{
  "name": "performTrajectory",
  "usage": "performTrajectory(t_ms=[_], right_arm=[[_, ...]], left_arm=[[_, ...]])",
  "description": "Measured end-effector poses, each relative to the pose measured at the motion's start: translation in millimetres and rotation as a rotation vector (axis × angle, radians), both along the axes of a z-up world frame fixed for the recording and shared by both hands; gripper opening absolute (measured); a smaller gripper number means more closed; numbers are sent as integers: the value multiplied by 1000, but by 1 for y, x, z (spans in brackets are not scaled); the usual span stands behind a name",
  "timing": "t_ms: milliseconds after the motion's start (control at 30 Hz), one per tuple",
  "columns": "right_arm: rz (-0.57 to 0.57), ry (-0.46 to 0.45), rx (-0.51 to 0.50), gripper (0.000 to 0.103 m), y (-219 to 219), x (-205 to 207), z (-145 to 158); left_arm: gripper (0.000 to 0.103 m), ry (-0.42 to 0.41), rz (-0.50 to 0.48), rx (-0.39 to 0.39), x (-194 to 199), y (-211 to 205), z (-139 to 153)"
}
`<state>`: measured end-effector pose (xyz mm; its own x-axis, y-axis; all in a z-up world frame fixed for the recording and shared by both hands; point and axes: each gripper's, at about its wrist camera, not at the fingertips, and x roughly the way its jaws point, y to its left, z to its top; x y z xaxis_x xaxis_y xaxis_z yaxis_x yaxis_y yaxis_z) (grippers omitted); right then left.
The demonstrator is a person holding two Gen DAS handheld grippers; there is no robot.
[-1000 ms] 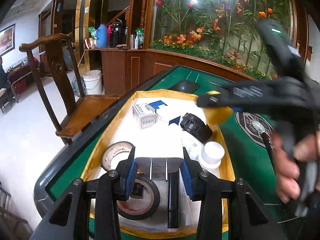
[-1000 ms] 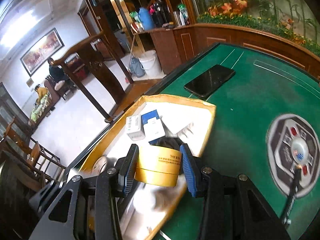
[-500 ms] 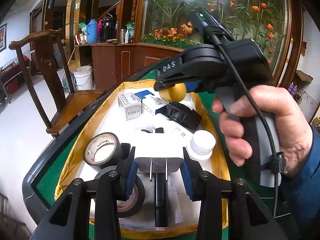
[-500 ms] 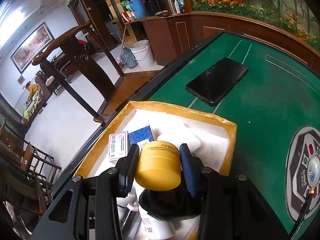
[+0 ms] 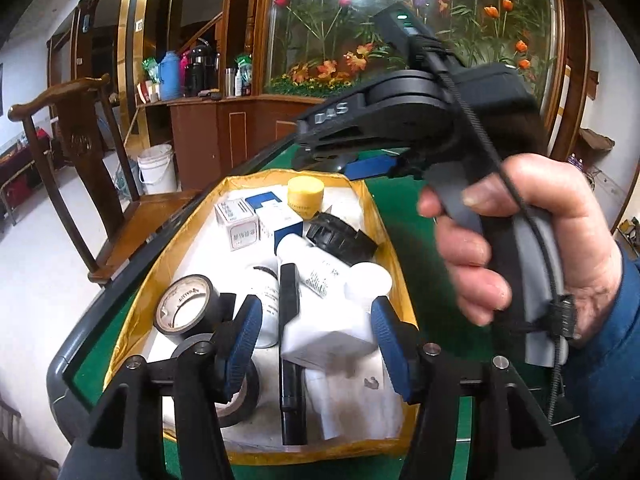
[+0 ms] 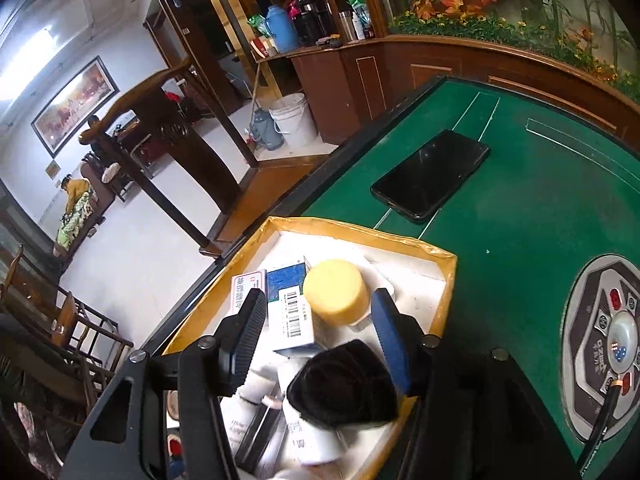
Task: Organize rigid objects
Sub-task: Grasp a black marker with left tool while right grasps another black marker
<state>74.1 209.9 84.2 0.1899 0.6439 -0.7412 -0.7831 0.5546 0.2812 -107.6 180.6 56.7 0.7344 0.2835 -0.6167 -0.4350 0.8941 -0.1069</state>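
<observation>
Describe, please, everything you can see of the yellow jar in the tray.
The yellow jar is a small squat cylinder with a plain matte yellow lid over a paler band bearing small print, probably plastic. It stands upright at the far end of the gold-rimmed tray on the white lining, close beside a blue-and-white box, with a black ribbed cap just in front. The right gripper has just been opening; its pads stand clear on either side, so the jar is released.
</observation>
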Motion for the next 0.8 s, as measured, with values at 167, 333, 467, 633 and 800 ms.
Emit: performTrajectory(t_ms=[167, 333, 467, 633, 800], right_arm=[[-12, 7, 65, 54, -43, -7, 18], [-73, 9, 103, 54, -126, -8, 25], [-194, 11, 92, 54, -205, 4, 19], [-385, 38, 119, 54, -298, 18, 0], [-478, 112, 139, 54, -329, 40, -17]], left_arm=[[60, -20, -18, 3, -4, -10, 12], [60, -21, -75, 21, 0, -31, 21], [60, -2, -175, 11, 13, -61, 21], [65, 74, -383, -94, 47, -117, 8], [65, 186, -509, -137, 86, -171, -12]])
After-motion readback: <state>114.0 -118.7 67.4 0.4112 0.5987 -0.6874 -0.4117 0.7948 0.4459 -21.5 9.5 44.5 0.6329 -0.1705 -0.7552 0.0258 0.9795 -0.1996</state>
